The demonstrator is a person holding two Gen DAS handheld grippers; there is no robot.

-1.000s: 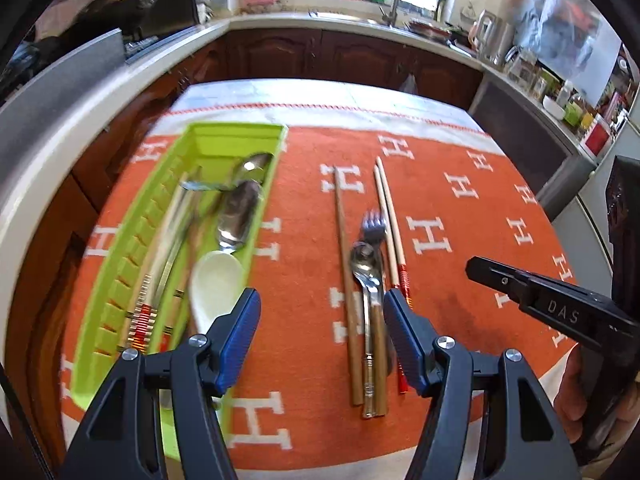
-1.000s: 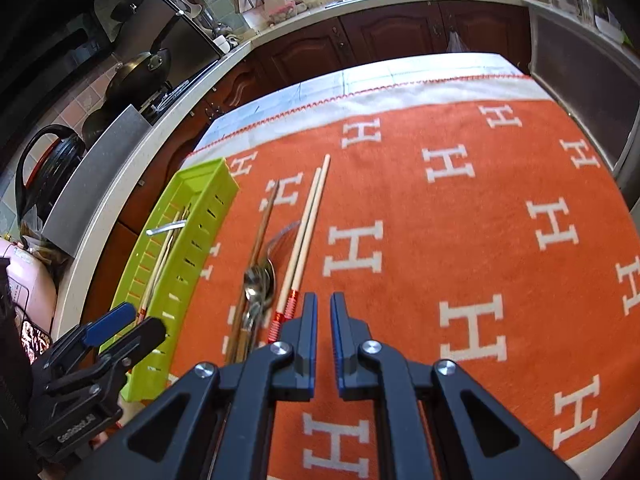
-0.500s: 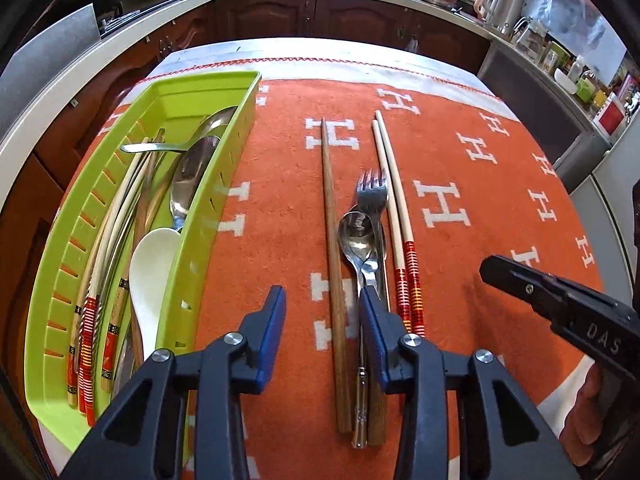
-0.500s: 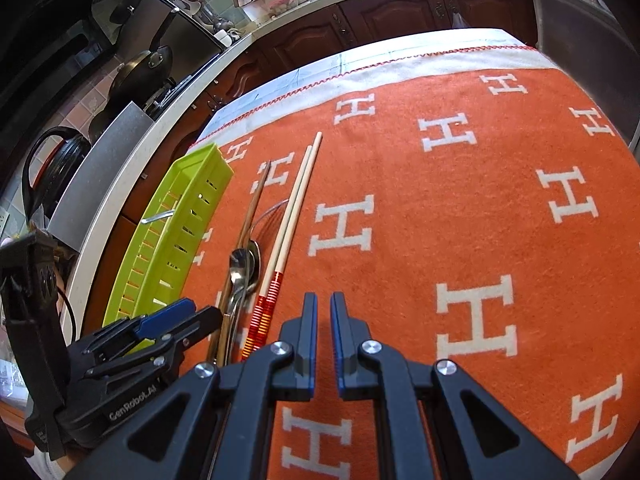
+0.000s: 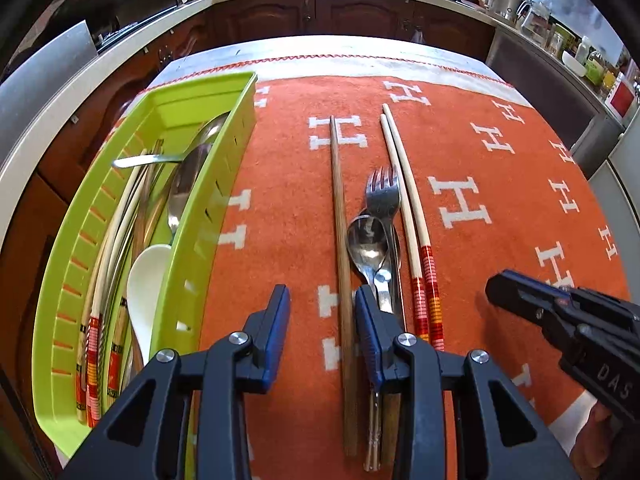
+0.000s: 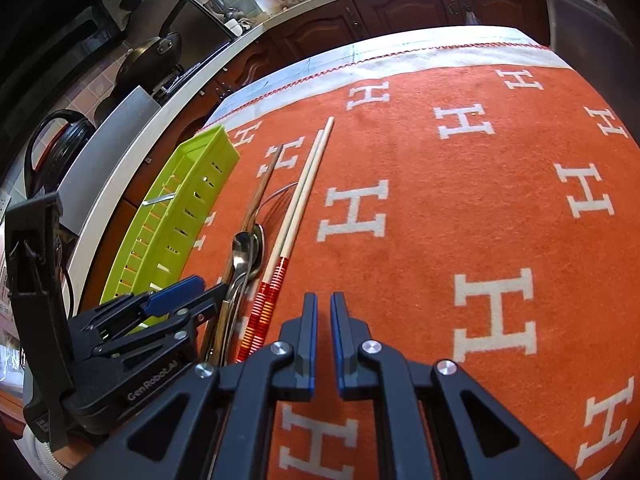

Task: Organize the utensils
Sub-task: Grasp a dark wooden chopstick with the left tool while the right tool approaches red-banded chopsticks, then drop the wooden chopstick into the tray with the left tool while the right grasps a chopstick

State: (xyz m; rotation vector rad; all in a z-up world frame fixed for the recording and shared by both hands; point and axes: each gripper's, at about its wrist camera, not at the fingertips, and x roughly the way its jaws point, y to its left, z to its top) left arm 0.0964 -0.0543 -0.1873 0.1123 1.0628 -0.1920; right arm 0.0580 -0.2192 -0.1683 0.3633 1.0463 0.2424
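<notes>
On the orange cloth lie a brown wooden chopstick (image 5: 338, 200), a metal spoon (image 5: 368, 240) over a fork (image 5: 383, 196), and two pale chopsticks with red-banded ends (image 5: 408, 200). My left gripper (image 5: 321, 292) hangs low over them. Its jaws are partly open and straddle the brown chopstick, which runs close to the right finger with no pad pressing on it. The green tray (image 5: 240, 128) to the left holds several utensils, among them a white spoon (image 5: 146, 280). My right gripper (image 6: 324, 298) is shut and empty, just right of the pale chopsticks (image 6: 300, 208).
The cloth (image 6: 440, 220) with white H marks covers the table, and its right half is bare. A kitchen counter with pans (image 6: 152, 52) and appliances runs behind and to the left. A hand shows at the lower right of the left wrist view.
My left gripper has come down and forward over the loose utensils, and its jaws have narrowed around the brown chopstick. The right gripper has stayed put and shut.
</notes>
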